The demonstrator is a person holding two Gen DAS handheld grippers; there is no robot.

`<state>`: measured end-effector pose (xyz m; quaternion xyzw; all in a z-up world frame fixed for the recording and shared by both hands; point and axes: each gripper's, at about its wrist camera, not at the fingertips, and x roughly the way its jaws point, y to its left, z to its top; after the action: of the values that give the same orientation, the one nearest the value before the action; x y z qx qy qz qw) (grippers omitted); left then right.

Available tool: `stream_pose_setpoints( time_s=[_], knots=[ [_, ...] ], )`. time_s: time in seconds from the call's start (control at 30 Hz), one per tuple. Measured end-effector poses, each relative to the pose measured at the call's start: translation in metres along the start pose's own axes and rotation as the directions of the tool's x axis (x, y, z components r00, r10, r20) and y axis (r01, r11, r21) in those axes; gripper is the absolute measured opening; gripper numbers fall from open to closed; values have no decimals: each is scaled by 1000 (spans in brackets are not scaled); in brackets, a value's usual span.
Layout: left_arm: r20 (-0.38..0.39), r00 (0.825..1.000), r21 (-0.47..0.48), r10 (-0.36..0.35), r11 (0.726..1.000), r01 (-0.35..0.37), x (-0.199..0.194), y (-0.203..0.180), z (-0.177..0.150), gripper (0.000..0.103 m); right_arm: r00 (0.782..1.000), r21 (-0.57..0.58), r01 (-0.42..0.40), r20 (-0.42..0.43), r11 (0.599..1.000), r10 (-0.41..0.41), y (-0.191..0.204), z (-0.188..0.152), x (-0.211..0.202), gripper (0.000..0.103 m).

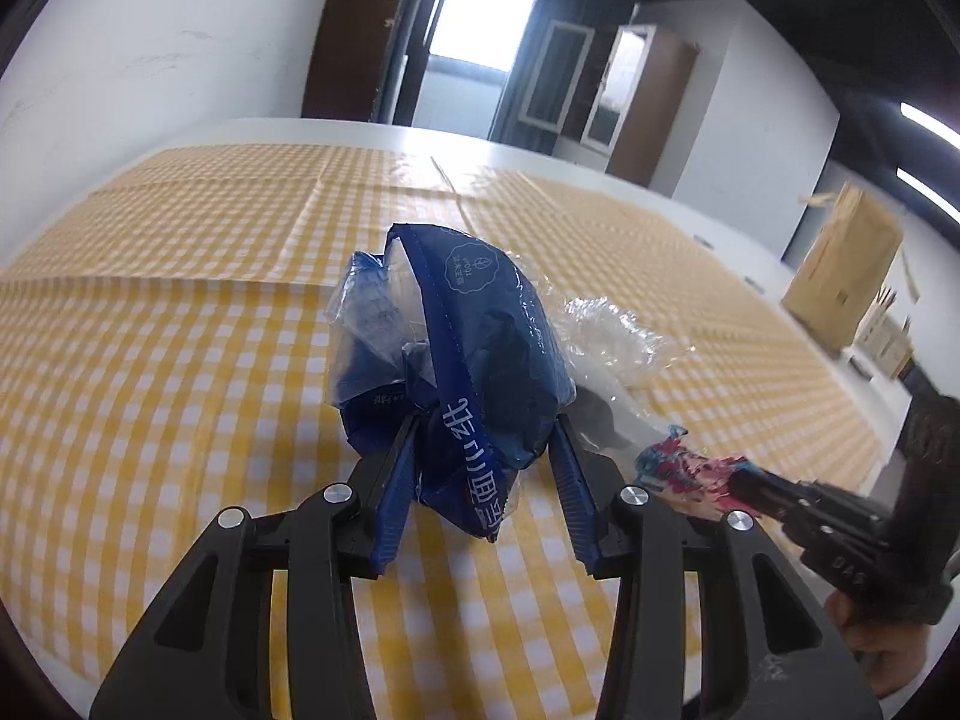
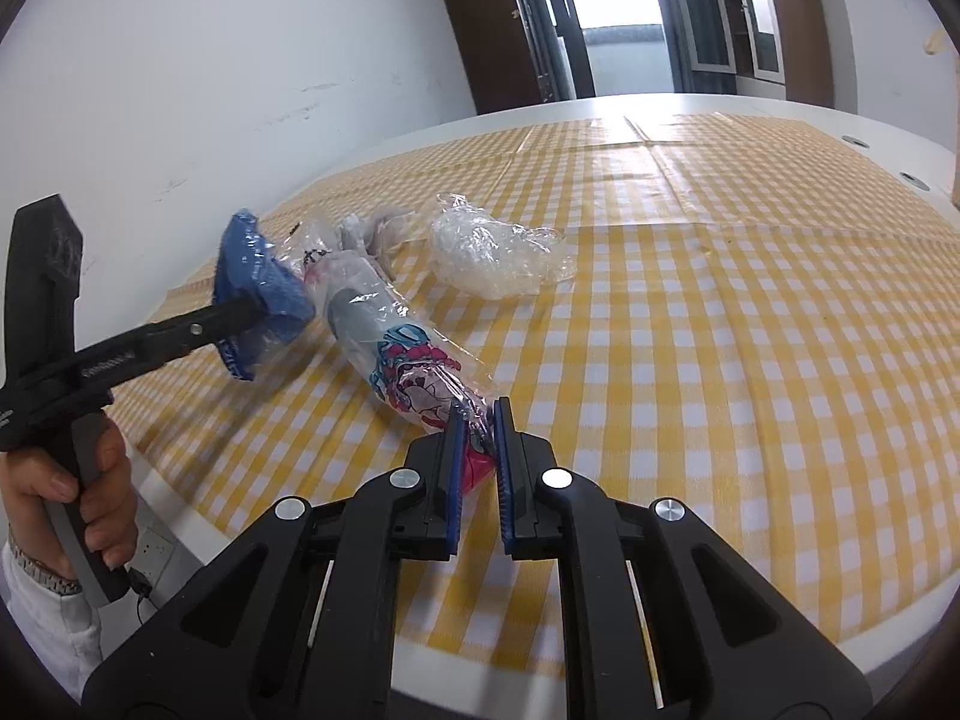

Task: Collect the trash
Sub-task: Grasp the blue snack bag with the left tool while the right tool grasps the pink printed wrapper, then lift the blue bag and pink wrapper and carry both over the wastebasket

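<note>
Now left gripper (image 1: 483, 438) clamps crumpled blue plastic wrapper (image 1: 480, 348), right gripper (image 2: 477, 420) pinched tight on clear printed plastic sleeve (image 2: 408, 372) over yellow-checked desk (image 2: 720, 360).

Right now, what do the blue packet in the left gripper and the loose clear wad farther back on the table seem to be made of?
Blue packet: looks like glossy printed plastic film, going by its crimped seam, white print and creases that catch light.
Clear wad: thin transparent plastic wrap or bag, crumpled; the check cloth shows through it and the folds glint.
Neither looks like paper, though touch would settle it.
</note>
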<state>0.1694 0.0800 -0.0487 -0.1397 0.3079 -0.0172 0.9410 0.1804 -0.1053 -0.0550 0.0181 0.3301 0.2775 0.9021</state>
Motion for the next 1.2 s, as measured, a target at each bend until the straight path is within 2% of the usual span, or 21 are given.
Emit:
stream_pose_setpoints(
  time_s=[0.37, 0.77, 0.97, 1.2],
  knots=[
    [58, 997, 78, -49, 996, 44, -56, -16, -34, 43, 998, -1, 10, 60, 1000, -10, 12, -22, -37, 8],
    [63, 993, 81, -97, 993, 91, -90, -17, -63, 44, 996, 5, -4, 90, 1000, 4, 27, -51, -73, 8],
    [81, 992, 98, -100, 991, 92, -115, -24, -80, 44, 996, -35, 29, 88, 999, -26, 40, -64, -89, 8],
    [88, 991, 123, -100, 988, 89, -138, -31, -100, 44, 998, -64, 22, 66, 998, -17, 50, -81, -103, 8]
  ],
)
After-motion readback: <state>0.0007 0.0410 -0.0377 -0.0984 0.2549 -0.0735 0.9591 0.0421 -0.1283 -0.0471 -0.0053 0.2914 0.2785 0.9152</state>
